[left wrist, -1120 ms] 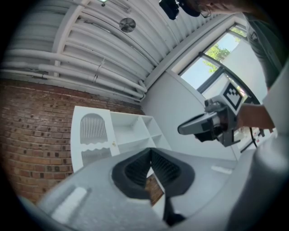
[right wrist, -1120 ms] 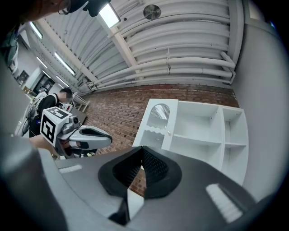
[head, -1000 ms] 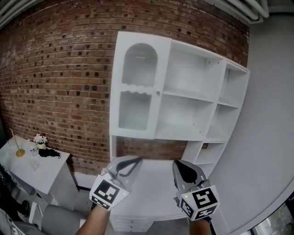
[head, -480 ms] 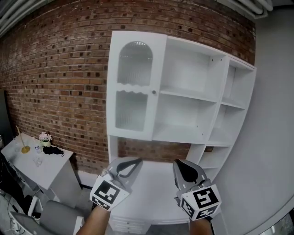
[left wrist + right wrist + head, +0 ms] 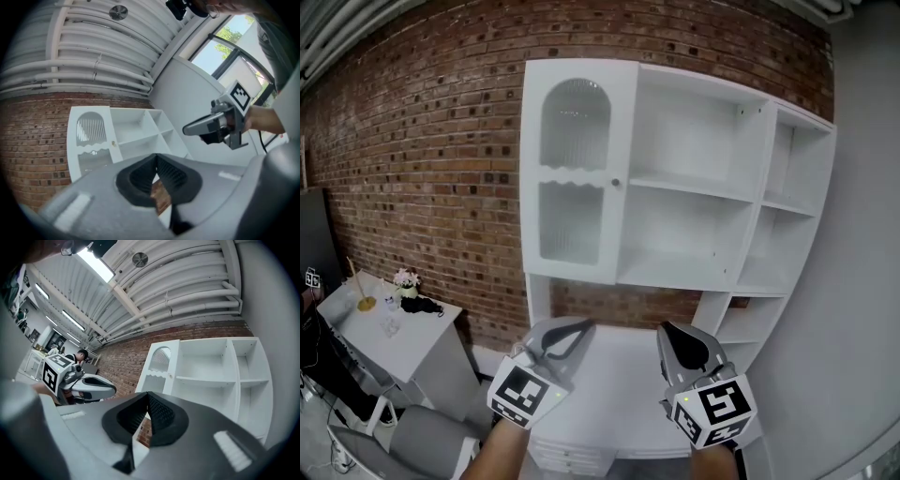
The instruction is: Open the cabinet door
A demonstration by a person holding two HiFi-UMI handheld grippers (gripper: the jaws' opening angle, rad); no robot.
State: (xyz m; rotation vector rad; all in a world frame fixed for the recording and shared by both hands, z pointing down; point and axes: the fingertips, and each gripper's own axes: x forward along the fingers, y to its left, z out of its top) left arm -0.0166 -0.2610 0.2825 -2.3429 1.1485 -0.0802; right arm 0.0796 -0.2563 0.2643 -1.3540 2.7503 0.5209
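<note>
Brick wall (image 5: pixel 431 159) at the back, white cabinet (image 5: pixel 694 141) flat against it. Cabinet door (image 5: pixel 572 178) closed on the cabinet's left (small knob (image 5: pixel 616 182) at its right edge). Low before the cabinet, well apart from it: left gripper (image 5: pixel 579 327) and right gripper (image 5: pixel 668 331), jaws pressed together on both.

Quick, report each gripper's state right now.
Left gripper: closed, holding nothing.
Right gripper: closed, holding nothing.
</note>
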